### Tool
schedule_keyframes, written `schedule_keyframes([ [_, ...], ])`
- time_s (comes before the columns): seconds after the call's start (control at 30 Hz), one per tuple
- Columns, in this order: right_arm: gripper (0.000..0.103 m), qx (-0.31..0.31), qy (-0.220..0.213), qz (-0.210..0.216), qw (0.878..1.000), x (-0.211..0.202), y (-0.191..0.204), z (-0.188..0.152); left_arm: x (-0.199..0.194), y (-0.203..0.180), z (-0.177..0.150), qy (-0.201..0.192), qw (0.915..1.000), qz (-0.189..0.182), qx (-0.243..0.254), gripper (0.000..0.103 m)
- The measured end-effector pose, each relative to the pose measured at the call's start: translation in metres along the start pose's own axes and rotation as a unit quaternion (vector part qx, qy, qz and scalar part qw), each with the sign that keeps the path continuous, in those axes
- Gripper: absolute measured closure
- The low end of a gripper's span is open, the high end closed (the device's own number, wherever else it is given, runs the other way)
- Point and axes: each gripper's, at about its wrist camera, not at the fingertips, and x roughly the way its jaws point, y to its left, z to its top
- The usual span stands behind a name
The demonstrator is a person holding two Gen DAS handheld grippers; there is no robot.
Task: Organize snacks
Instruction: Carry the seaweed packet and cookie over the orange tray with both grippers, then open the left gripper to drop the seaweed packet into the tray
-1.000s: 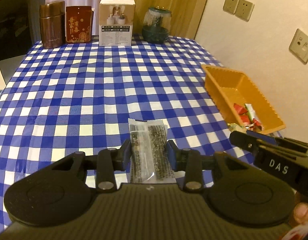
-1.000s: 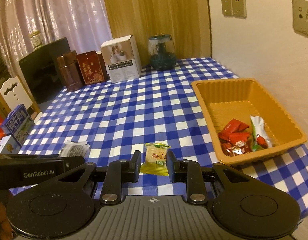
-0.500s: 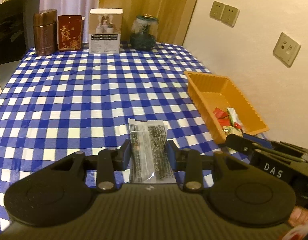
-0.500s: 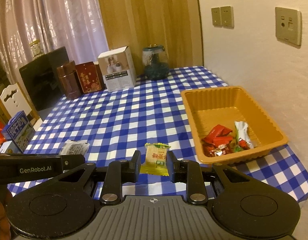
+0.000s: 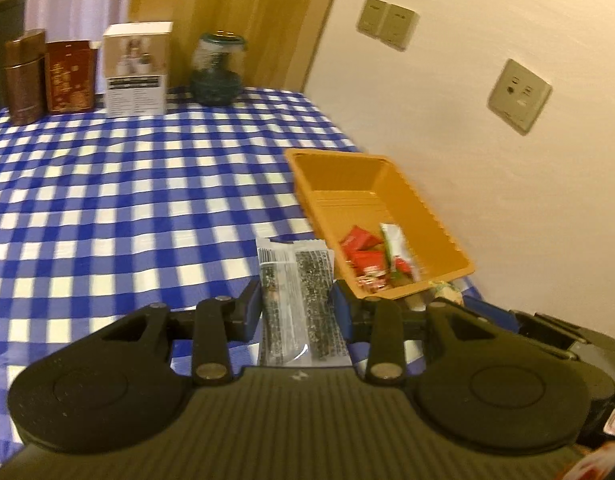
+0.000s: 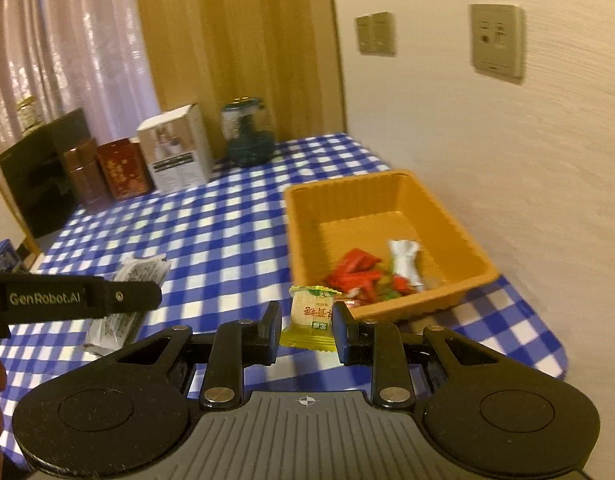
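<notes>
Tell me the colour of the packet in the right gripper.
Yellow packet, green trim on top; clearest in right wrist view.

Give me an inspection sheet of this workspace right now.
Surface: table under blue-and-white checked cloth.
Job's things: orange plastic tray by the wall, holding red wrappers and a white packet.
Clutter: brown tin, red box, white carton, glass jar along the far edge.
Grippers: left tool shut on clear dark-speckled snack packet; right tool shut on yellow candy packet.
Cables: nothing seen.
Surroundings: wall sockets, curtain.
</notes>
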Motion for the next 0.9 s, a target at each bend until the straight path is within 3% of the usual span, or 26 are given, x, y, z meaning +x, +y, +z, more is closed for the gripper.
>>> schedule_keyframes([
  [0.43,0.076,0.024,-0.003,-0.039,0.999,0.003,-0.060,0.011,0.038,-0.057,0.020,0.014,0.9988,-0.037,0.028,0.069],
  [0.9,0.076,0.029,-0.013,-0.041,0.999,0.042,-0.096,0.045,0.096,-0.084,0.050,0.022,0.9981,-0.046,0.034,0.069],
])
